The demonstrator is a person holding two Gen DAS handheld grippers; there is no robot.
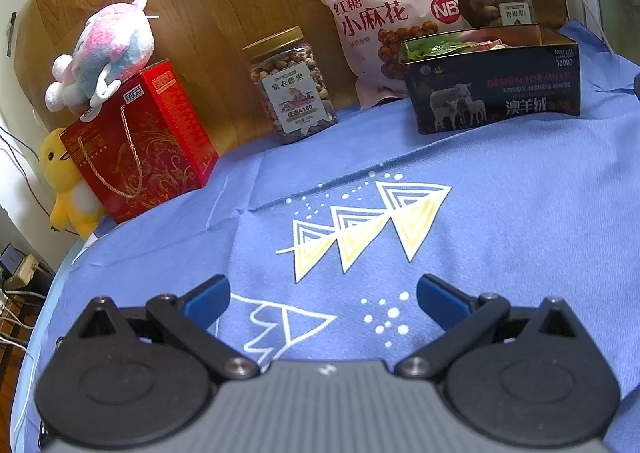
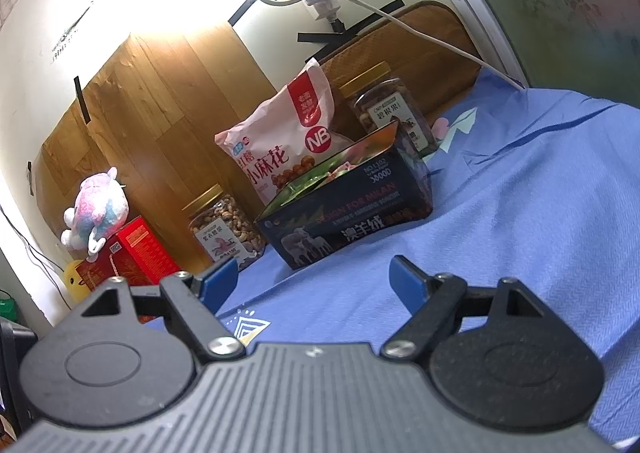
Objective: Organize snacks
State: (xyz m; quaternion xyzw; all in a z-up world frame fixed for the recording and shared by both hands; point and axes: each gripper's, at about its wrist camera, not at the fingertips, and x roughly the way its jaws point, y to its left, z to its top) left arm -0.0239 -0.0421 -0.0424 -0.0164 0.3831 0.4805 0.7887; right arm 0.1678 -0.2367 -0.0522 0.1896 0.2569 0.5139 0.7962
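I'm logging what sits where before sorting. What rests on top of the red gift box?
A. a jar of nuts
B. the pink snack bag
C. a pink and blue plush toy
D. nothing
C: the pink and blue plush toy lies on the red gift box; jars and bag stand elsewhere.

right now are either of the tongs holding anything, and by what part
Nothing is held. The left tongs and right tongs are both open, with only the blue tablecloth showing between their fingers.

We see left gripper (image 1: 323,299): blue fingertip pads, black linkage arms, silver screws, ribbed grey body | right gripper (image 2: 313,280): same blue pads, black round housings, grey ribbing
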